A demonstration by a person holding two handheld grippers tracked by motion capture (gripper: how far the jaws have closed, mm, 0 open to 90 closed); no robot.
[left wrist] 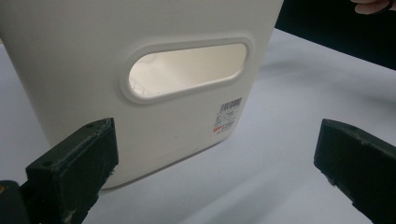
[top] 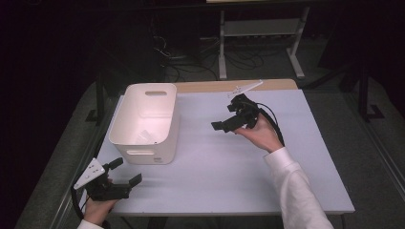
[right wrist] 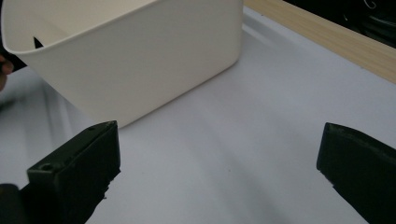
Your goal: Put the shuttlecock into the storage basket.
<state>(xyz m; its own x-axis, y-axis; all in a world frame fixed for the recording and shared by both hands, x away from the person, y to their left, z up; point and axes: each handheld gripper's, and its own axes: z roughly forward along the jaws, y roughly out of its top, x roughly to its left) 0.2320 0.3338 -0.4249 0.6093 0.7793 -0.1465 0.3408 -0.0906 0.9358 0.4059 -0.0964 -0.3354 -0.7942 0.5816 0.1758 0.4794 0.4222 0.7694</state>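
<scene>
Left claw (top: 125, 171) released, near table (top: 229, 171) front edge, just short of white bin (top: 143, 119) end handle; right claw (top: 225, 119) released, probably farther, beside bin's long wall.

My left gripper (top: 125, 172) sits low at my near left, held in my left hand (top: 98, 208), jaws spread wide, nothing between them. My right gripper (top: 224, 119) is raised further out, gripped from below by my right hand (top: 261, 134), white sleeve (top: 298, 191) trailing back. Its jaws point left, also wide apart, nothing between them. The two grippers are well apart.
</scene>
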